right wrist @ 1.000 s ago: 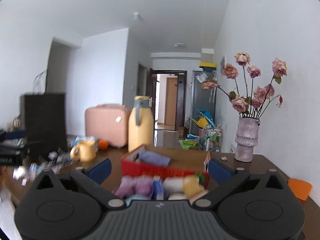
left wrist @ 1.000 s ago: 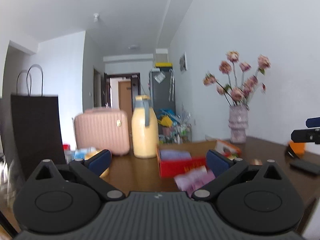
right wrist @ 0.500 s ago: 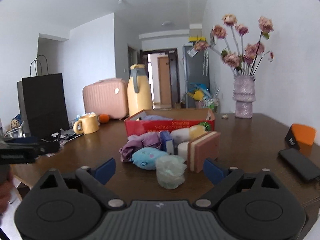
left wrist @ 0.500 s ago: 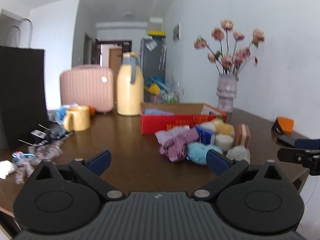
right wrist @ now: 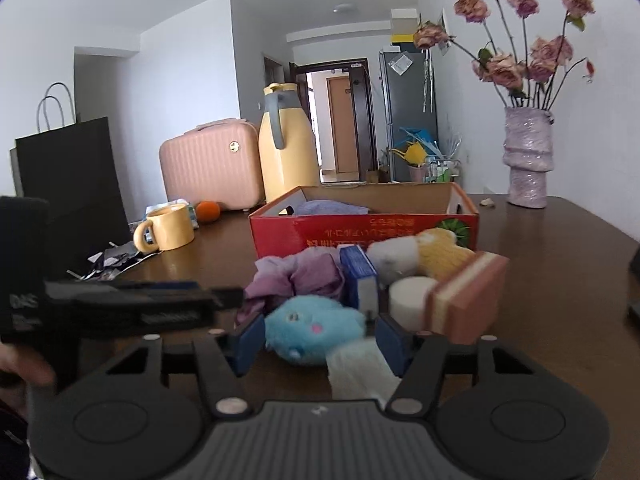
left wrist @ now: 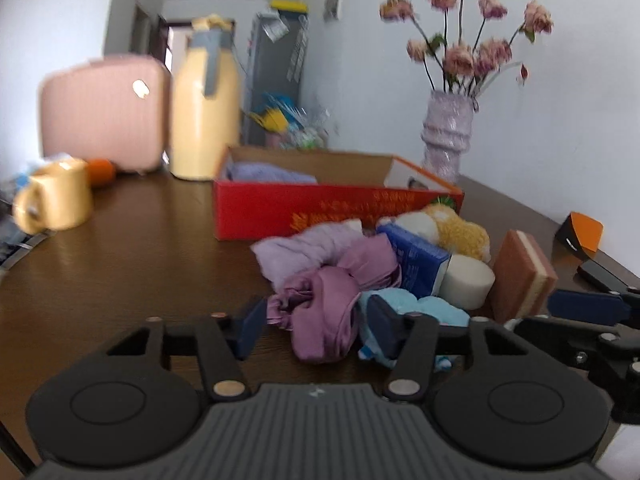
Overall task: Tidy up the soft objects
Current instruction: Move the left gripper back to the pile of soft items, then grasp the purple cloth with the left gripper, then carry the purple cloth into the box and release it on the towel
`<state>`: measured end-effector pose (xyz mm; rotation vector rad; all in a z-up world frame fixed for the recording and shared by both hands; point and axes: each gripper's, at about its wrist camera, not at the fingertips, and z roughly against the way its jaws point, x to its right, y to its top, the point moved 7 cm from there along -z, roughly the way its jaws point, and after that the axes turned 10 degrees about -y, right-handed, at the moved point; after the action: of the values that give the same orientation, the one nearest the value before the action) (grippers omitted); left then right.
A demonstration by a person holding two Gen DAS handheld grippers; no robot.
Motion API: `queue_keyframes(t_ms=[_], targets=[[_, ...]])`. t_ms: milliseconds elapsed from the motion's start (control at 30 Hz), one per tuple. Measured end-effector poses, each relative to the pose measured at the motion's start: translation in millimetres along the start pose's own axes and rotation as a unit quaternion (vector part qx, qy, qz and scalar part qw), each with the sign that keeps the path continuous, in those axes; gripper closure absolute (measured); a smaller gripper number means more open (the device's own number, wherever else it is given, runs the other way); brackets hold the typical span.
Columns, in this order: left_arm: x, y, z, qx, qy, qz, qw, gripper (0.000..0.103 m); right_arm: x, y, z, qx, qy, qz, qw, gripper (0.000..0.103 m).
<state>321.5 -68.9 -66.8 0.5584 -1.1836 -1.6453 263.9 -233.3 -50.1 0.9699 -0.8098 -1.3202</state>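
Your left gripper [left wrist: 316, 322] is closing its jaws around the purple satin cloth [left wrist: 326, 316], the nearest piece of the heap of soft things. The cloth bulges up between the two blue pads; whether they press on it yet cannot be told, since a thin gap seems to remain on the left pad's side.

Your right gripper [right wrist: 320, 342] is also closing, with the blue plush toy [right wrist: 314, 330] between its pads and a pale, whitish fluffy item [right wrist: 360, 368] lying just in front of the right pad. The pads stand beside the toy and do not visibly squeeze it.

Take the red cardboard box [right wrist: 362, 228] as your landmark. It sits open on the brown wooden table [left wrist: 120, 256], and a lavender cloth [right wrist: 330, 207] already lies inside it at the left end. The rest of the soft things are piled against the box's near wall: a lilac cloth [left wrist: 304, 250], a blue tissue pack [left wrist: 416, 260], a yellow and white plush [right wrist: 424, 258], a white round sponge [right wrist: 408, 298] and a pink layered sponge [right wrist: 466, 296] leaning at the pile's right edge.

Left of the box stands a yellow mug [right wrist: 168, 227]; behind the box's left corner are a yellow thermos jug [right wrist: 286, 148] and a pink suitcase [right wrist: 210, 166]. To the box's right rear is a vase of dried roses [right wrist: 527, 158].
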Motion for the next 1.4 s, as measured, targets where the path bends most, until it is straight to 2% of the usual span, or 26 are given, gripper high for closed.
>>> queue_keyframes(t_ms=[33,67,133,200,300,433,500,567,600,633,700,767,800,833,900,1000,1133,1400], targets=[[-1.5,-0.6,-8.5,-0.008,-0.007,0.002,0.9999,0.094,-2.9,1.6,-8.9,-0.002,0.0,0.0,1.0,0.044],[-5.0,-0.7,-16.7,-0.017,-0.012,0.005,0.9998,0.098,-6.2,2.2,-16.2,-0.005,0.0,0.001,1.0,0.046],[-16.2,-0.3,-23.9,-0.028,-0.015,0.021,0.9993,0.098,-17.2,2.4,-29.5,-0.009,0.005,0.01,1.0,0.047],[-25.9,1.7,-14.0,-0.017,-0.023,0.03,0.9991,0.098,-32.2,-0.3,-37.5,-0.009,0.017,0.028,0.999,0.047],[-41.7,1.4,12.6,-0.014,-0.03,0.042,0.9986,0.098,-59.6,-9.3,-47.4,-0.022,0.051,0.052,0.997,0.047],[-67.8,-15.8,51.3,-0.036,-0.034,0.058,0.9971,0.096,-87.7,-14.9,-56.4,-0.04,0.093,0.044,0.994,0.047],[-79.5,-25.1,67.5,-0.033,-0.016,0.057,0.9977,0.094,-98.6,-11.3,-59.6,-0.039,0.106,0.038,0.993,0.047],[-91.8,-32.2,81.4,-0.022,0.008,0.059,0.9979,0.081,-110.5,-6.0,-63.7,-0.032,0.116,0.041,0.992,0.047],[-98.5,-34.4,85.6,-0.022,0.018,0.068,0.9973,0.069,-117.2,-3.7,-68.3,-0.032,0.119,0.044,0.991,0.047],[-104.6,-36.5,90.2,-0.02,0.027,0.084,0.9959,0.063,-122.4,-2.1,-73.8,-0.036,0.12,0.045,0.991,0.047],[-110.4,-37.2,96.3,-0.015,0.03,0.099,0.9945,0.063,-130.3,1.5,-84.4,-0.046,0.121,0.039,0.991,0.047],[-111.1,-37.3,99.7,-0.012,0.024,0.096,0.995,0.067,-132.4,1.5,-91.1,-0.058,0.124,0.032,0.99,0.048],[-110.9,-38.2,99.6,-0.014,0.021,0.096,0.9951,0.083,-132.4,0.0,-97.0,-0.069,0.121,0.026,0.99,0.055],[-110.3,-39.2,98.0,-0.017,0.016,0.097,0.995,0.094,-131.6,-2.2,-102.9,-0.078,0.121,0.017,0.989,0.062],[-110.2,-41.2,94.4,-0.022,0.011,0.102,0.9945,0.097,-128.9,-2.9,-104.6,-0.081,0.127,0.004,0.989,0.073],[-105.8,-39.0,93.4,-0.02,0.001,0.1,0.9948,0.098,-125.9,-2.5,-93.4,-0.078,0.119,0.015,0.99,0.086],[-85.0,-31.8,98.4,-0.006,-0.03,0.087,0.9957,0.098,-115.9,-6.1,-63.0,-0.052,0.088,0.047,0.994,0.087],[-23.9,-28.9,92.5,-0.01,-0.092,0.044,0.9947,0.099,-57.0,-22.5,-10.7,-0.058,0.042,-0.003,0.997,0.087]])
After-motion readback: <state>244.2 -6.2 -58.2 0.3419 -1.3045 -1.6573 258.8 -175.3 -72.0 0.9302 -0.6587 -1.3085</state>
